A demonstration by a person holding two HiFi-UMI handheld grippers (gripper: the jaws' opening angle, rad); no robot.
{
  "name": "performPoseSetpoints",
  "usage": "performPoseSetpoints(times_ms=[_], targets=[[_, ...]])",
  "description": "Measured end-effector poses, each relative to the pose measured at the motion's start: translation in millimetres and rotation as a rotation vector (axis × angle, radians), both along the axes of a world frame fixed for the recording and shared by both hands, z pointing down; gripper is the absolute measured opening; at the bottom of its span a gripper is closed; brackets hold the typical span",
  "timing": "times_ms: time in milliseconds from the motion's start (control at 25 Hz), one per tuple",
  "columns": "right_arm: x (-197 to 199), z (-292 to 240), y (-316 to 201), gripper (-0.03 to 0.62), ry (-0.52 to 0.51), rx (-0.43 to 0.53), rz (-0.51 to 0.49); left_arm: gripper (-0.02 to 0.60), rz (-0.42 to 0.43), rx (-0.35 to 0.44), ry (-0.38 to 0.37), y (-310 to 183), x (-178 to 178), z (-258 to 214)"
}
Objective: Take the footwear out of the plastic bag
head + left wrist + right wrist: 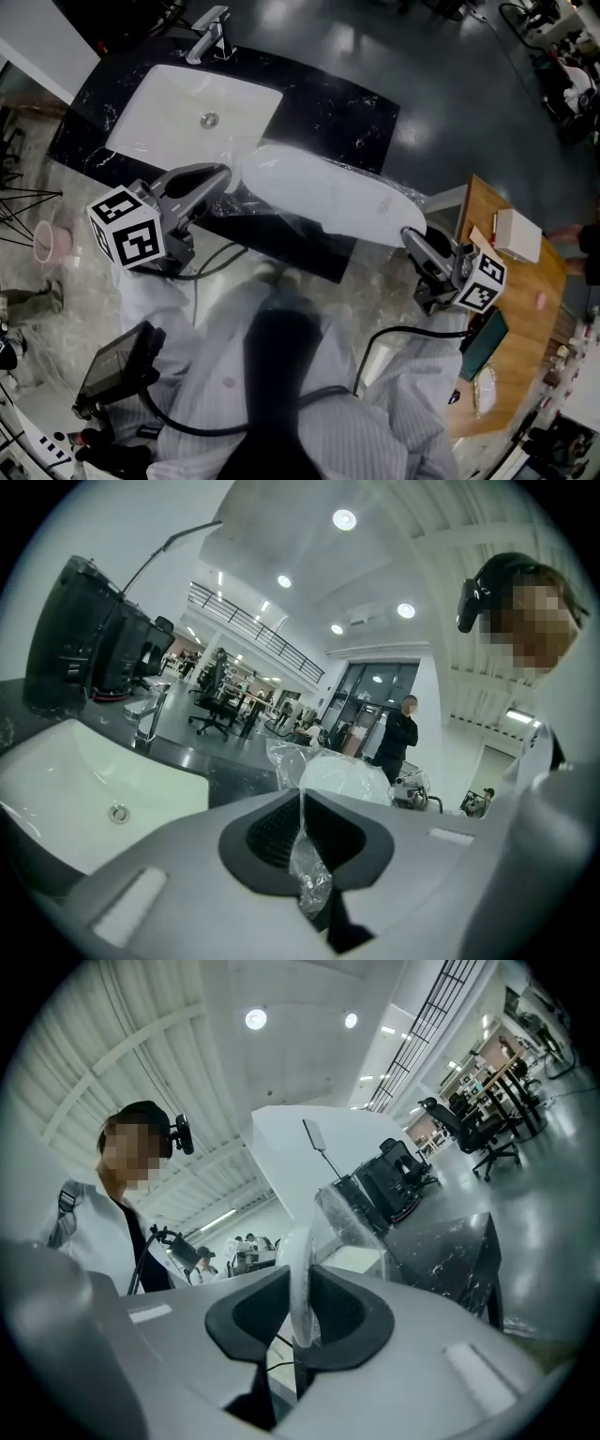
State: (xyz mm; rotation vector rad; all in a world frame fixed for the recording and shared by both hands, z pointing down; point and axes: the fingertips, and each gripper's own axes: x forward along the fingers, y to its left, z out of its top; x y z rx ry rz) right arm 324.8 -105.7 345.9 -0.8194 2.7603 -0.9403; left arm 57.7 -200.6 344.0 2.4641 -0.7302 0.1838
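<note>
Head view first: the white slipper (328,197) is inside the clear plastic bag (310,869), strung between my two claws. It sits over the near edge of the black marbled counter (347,112) and runs from about 10 o'clock to 4 o'clock. I can't tell whether it touches the counter or hangs just above it.

My left claw (225,176) is at the slipper's 9 o'clock end. In the left gripper view its jaws are pressed together on a crinkled strip of the bag's film, with the white bulge of the slipper just past them at 12 o'clock.

My right claw (412,236) is at the other end. In the right gripper view its jaws are pinching a whitish fold of the bag. I can't say for sure whether the slipper's edge is caught in there too.

The white sink (169,103) is at 11 o'clock on the counter, with the faucet (211,36) behind it. A wooden counter (525,300) at 3 o'clock carries a white box (517,234) and a dark green flat thing (485,343). A pink cup (49,241) stands on the floor at 9 o'clock.

As for print, the only thing I can make out is the black-and-white square patterns on the left marker cube (128,230) and the right marker cube (481,281).
</note>
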Motion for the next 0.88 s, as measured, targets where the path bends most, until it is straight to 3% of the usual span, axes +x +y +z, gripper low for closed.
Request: performPoseSetpoints(times_ms=[240, 440, 640, 880], targets=[[23, 1, 9, 0.074, 0.045, -0.003, 0.094, 0.008, -0.059, 0.032, -0.045, -8, -10, 6], [50, 1, 19, 0.075, 0.116, -0.014, 0.230, 0.006, -0.175, 0.072, -0.128, -20, -27, 9], [77, 1, 27, 0.074, 0.256, -0.026, 0.403, 0.006, -0.313, 0.140, -0.244, -31, -39, 10], [93, -4, 27, 0.075, 0.510, -0.009, 0.651, 0.006, -0.446, 0.222, -0.377, -40, -31, 13]])
